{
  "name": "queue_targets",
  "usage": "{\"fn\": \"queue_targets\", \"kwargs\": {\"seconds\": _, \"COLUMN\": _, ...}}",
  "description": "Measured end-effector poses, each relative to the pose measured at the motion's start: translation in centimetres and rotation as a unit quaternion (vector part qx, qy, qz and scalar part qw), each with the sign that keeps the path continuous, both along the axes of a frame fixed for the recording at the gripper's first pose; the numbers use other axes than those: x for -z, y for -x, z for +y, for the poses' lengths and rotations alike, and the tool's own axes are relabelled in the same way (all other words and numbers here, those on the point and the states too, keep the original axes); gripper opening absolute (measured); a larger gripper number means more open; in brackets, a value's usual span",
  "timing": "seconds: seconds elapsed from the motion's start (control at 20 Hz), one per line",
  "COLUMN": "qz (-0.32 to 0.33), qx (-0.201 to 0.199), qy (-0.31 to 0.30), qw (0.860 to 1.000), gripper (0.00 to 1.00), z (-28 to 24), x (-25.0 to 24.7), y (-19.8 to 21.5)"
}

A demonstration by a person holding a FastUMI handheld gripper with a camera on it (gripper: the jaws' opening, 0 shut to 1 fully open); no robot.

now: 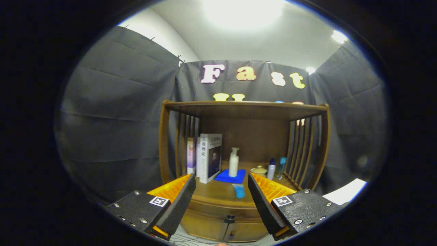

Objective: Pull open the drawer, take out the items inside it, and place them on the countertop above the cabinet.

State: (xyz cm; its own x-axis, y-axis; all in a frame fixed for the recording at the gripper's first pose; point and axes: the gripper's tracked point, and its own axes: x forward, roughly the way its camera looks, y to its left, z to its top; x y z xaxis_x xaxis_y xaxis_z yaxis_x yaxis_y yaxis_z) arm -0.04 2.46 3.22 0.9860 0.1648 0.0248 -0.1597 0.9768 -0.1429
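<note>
A wooden cabinet (pixel 245 112) with slatted sides stands ahead of me. Its countertop (pixel 218 193) carries books (pixel 208 157), a white pump bottle (pixel 234 162) on a blue cloth (pixel 232 176), and a small blue tube (pixel 239 190) lying near the front. Below the countertop edge the drawer front (pixel 208 227) is closed, with a dark handle (pixel 229 220) at its middle. My gripper (pixel 222 196) is open, its fingers spread wide, held a short way in front of the cabinet with the handle low between them. Nothing is between the fingers.
A lidded pot (pixel 258 170), a white bottle with a dark cap (pixel 271 168) and a teal bottle (pixel 281 166) stand at the countertop's right. A shelf roof spans above. A white sheet (pixel 344 191) lies to the right. Black cloth walls enclose the booth.
</note>
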Motion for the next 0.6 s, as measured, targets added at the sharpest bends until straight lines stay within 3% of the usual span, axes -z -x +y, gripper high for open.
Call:
{"fn": "queue_targets", "kwargs": {"seconds": 0.25, "qz": -0.017, "qx": 0.043, "qy": 0.059, "qw": 0.997, "gripper": 0.95, "z": -2.5, "x": 0.0, "y": 1.7}}
{"fn": "queue_targets", "kwargs": {"seconds": 0.6, "qz": -0.013, "qx": 0.05, "qy": 0.053, "qw": 0.997, "gripper": 0.95, "z": -2.8, "x": -0.2, "y": 2.7}}
